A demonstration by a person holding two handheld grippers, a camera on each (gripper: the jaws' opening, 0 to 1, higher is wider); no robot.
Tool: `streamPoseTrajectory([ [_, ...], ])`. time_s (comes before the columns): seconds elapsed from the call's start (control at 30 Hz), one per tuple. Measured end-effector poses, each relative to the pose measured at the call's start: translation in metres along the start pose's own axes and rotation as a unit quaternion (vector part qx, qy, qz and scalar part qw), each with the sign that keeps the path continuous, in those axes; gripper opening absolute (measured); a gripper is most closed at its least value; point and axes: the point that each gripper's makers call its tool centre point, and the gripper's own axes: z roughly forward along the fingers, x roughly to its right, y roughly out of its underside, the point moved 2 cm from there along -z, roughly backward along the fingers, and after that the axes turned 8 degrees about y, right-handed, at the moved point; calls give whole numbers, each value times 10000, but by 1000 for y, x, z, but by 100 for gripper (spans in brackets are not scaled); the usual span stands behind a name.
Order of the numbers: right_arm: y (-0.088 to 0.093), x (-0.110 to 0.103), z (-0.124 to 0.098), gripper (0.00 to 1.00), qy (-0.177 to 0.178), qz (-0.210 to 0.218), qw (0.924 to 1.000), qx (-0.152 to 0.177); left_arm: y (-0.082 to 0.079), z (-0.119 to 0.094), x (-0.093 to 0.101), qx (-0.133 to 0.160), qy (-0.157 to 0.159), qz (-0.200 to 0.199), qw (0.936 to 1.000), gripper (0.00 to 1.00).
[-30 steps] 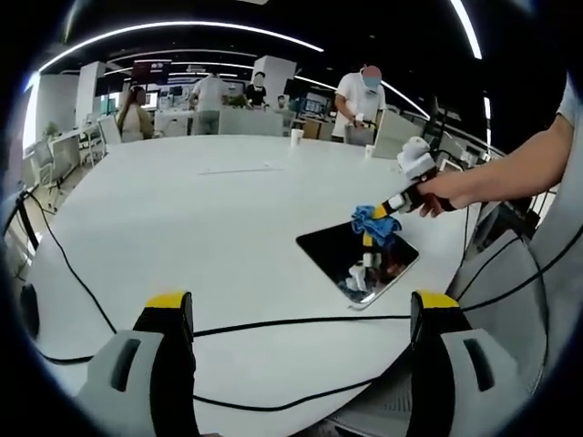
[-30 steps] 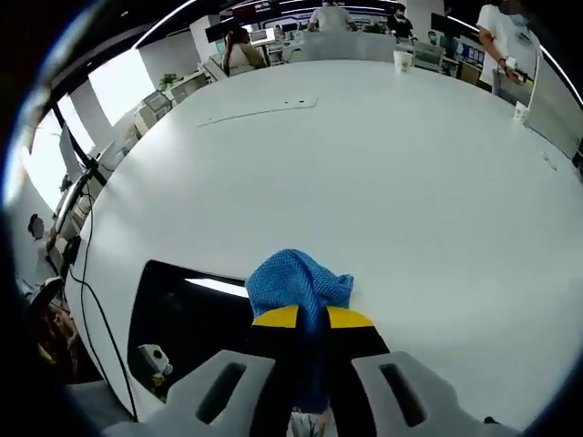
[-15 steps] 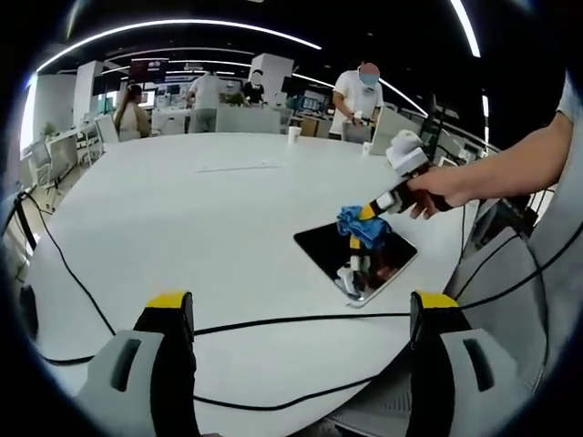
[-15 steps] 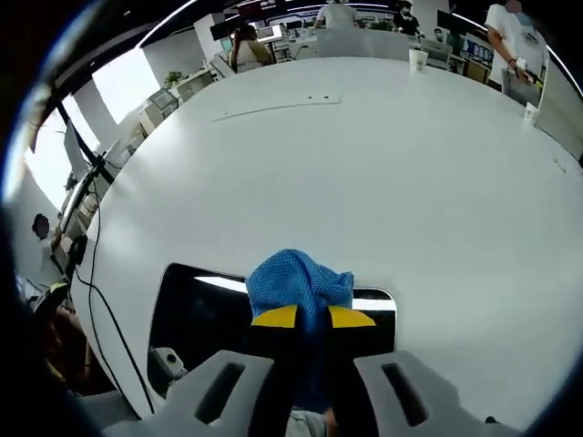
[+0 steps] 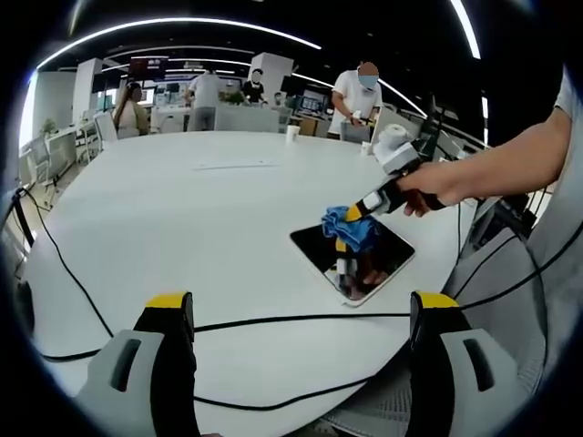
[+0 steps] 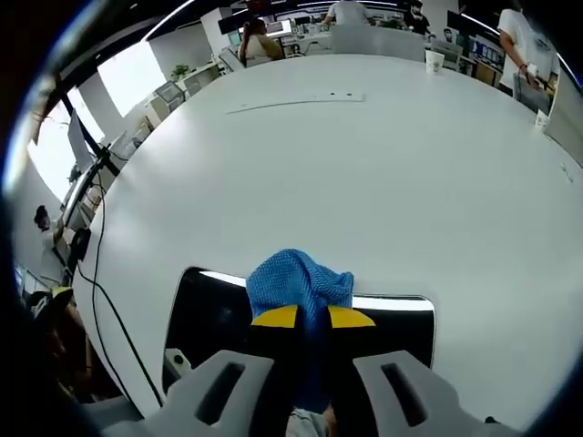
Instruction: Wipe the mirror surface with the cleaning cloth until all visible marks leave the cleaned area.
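A dark rectangular mirror [image 5: 353, 256] lies flat near the right edge of a big white table [image 5: 182, 209]. A blue mesh cloth [image 5: 346, 227] rests on its far left part, pinched by my right gripper [image 5: 357, 211], which a hand holds from the right. In the right gripper view the cloth [image 6: 299, 282] bunches out above the shut yellow-tipped jaws of my right gripper [image 6: 312, 319], with the mirror [image 6: 219, 314] spreading dark beneath. My left gripper [image 5: 305, 305] hovers open well short of the mirror, with nothing between its jaws.
Black cables [image 5: 273, 323] trail across the table's near side. A paper cup [image 5: 295, 135] stands at the far edge, another cup [image 6: 434, 61] likewise. Several people and desks fill the office behind. A thin strip [image 6: 296, 100] lies on the far tabletop.
My right gripper has slid the cloth leftward over the mirror, from its right part to its far left part. The left gripper has stayed put.
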Motion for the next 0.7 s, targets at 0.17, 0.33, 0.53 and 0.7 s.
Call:
streamPoseTrajectory([
  [0.17, -2, -18, 1, 6, -220, 25, 9997, -35, 2, 0, 0, -29, 8, -10, 10000, 98],
  [0.33, -4, -32, 2, 6, -233, -63, 9997, -74, 2, 0, -1, -25, 21, -22, 10000, 98],
  [0.53, -6, -49, 4, 6, -346, -206, 9992, -13, 3, 0, 0, -28, 39, -27, 10000, 98],
  [0.7, -8, -62, 5, 5, -427, -411, 9982, 19, 5, 1, -1, -29, 48, -48, 10000, 98],
])
